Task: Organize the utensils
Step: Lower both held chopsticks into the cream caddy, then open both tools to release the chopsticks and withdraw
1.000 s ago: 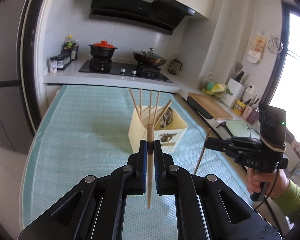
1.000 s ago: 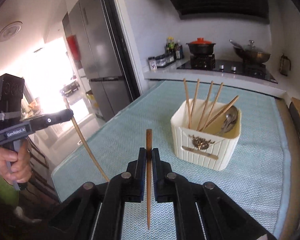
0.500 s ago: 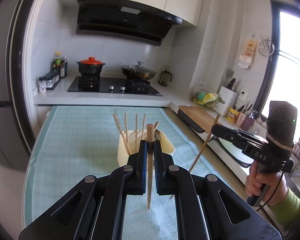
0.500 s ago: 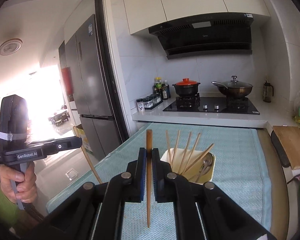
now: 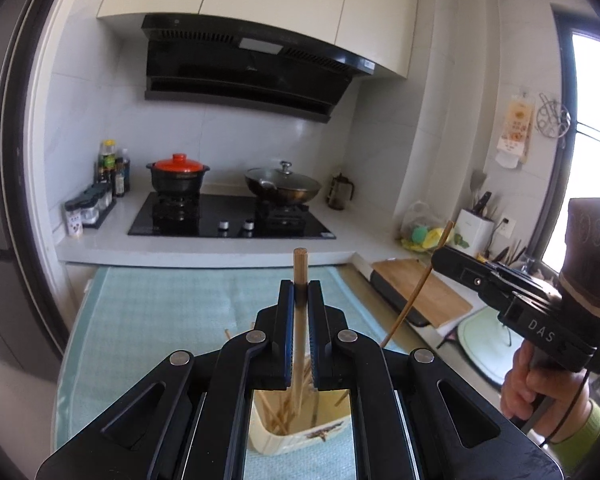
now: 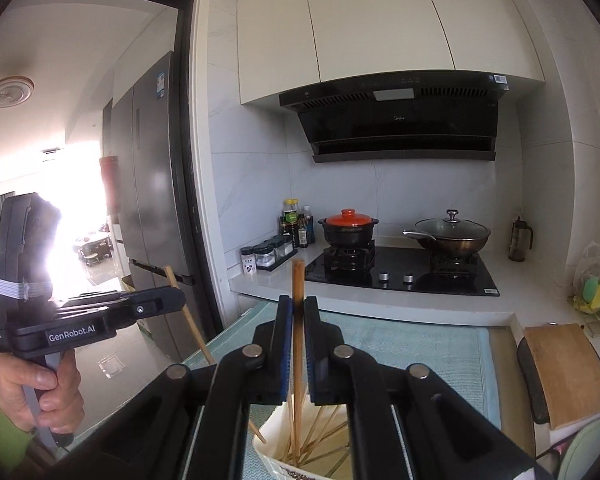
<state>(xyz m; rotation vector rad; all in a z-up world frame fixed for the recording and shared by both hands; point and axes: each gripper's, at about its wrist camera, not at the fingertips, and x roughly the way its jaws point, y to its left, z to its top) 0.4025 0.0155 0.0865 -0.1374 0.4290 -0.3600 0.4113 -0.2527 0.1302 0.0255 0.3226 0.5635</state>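
My left gripper is shut on a wooden chopstick held upright, its lower end down inside the cream utensil holder right below the fingers. My right gripper is shut on another wooden chopstick, also upright, reaching down into the same holder, which holds several chopsticks. The right gripper also shows in the left wrist view, with its chopstick slanting down. The left gripper shows in the right wrist view at the left.
The holder stands on a teal mat on the table. Behind it is a stove with a red-lidded pot and a wok. A cutting board lies at the right, a fridge at the left.
Both grippers have moved forward and over the holder, tilting up, so the holder now sits under the fingers and both chopstick tips hang inside it.
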